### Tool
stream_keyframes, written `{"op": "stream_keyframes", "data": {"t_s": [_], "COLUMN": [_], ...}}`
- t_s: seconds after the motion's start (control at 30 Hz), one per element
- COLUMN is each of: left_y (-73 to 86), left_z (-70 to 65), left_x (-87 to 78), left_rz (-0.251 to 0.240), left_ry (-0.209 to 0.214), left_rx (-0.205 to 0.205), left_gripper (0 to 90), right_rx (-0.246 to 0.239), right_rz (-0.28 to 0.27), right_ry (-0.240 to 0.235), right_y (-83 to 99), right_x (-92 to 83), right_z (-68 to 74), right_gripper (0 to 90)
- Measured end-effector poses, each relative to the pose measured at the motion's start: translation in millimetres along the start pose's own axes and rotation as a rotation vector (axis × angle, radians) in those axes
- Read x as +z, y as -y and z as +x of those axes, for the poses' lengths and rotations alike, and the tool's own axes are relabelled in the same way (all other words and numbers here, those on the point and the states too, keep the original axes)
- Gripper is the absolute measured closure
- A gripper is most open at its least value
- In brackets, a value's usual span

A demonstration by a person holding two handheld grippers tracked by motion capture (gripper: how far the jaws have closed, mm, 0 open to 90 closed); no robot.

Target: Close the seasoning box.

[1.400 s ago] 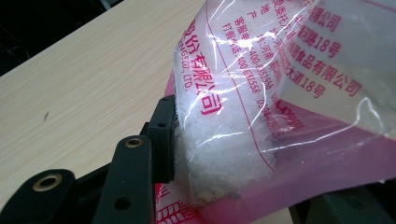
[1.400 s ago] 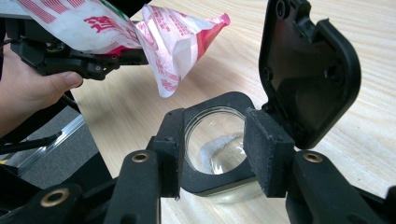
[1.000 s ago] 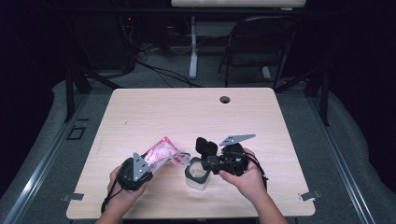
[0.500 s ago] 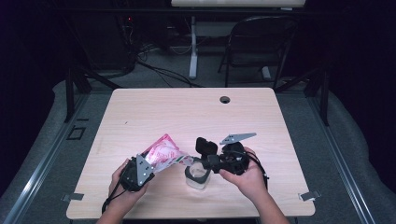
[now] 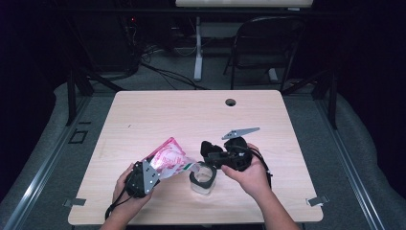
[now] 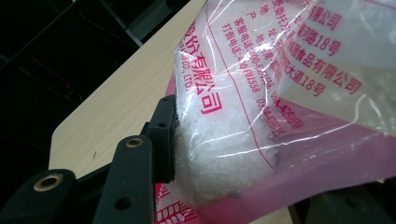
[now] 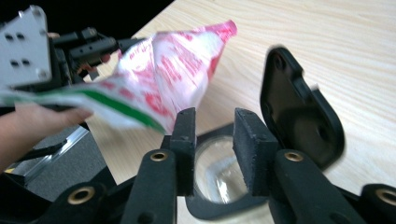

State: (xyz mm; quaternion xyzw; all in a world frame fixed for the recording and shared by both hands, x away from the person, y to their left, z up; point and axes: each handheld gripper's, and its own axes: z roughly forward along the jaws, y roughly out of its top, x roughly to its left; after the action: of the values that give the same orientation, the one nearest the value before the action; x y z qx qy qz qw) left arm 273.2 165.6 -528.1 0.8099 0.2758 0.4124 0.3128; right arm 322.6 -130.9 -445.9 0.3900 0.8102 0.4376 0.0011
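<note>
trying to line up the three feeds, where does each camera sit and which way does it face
High view: fixed above the person's side of the table, looking forward and down; both forearms and hands enter from the bottom.
Left gripper view: rides the left gripper, looking along its fingers at the bag of white grains they clamp.
Right gripper view: rides the right gripper, looking past its fingers, which have just been closing, down into the clear jar with its hinged black lid; the other hand shows at left.
Shared: bag and table appear in all three.
</note>
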Motion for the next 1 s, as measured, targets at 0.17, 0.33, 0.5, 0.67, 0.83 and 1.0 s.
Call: {"op": "stream_keyframes", "data": {"t_s": [0.17,0.33,0.5,0.67,0.83,1.0], "left_y": [0.1,0.6,0.7,-1.3,-3.8,-4.1], "left_z": [-2.1,-2.4,-1.3,-2.2,-2.5,-2.7], "left_x": [-0.2,0.6,0.7,0.1,0.7,1.4], "left_rz": [-0.003,0.001,0.002,-0.003,-0.001,0.003], "left_ry": [-0.003,-0.012,-0.011,-0.019,-0.028,-0.034], "left_rx": [0.008,0.012,0.012,0.022,0.023,0.032], "left_gripper": [58.5,58.6,58.7,58.8,58.8,58.8], "right_rx": [-0.010,-0.042,-0.064,-0.087,-0.106,-0.107], "right_rz": [0.002,0.021,0.026,0.028,0.045,0.049], "right_ry": [-0.011,-0.018,-0.023,-0.034,-0.023,-0.015], "right_y": [-8.5,-8.2,-6.3,-5.5,-4.6,-3.7], "right_x": [8.0,14.2,14.8,15.4,19.7,21.7], "right_z": [6.2,15.4,21.0,25.9,29.5,31.2], "right_gripper": [66.3,65.1,63.6,62.8,62.4,63.1]}}
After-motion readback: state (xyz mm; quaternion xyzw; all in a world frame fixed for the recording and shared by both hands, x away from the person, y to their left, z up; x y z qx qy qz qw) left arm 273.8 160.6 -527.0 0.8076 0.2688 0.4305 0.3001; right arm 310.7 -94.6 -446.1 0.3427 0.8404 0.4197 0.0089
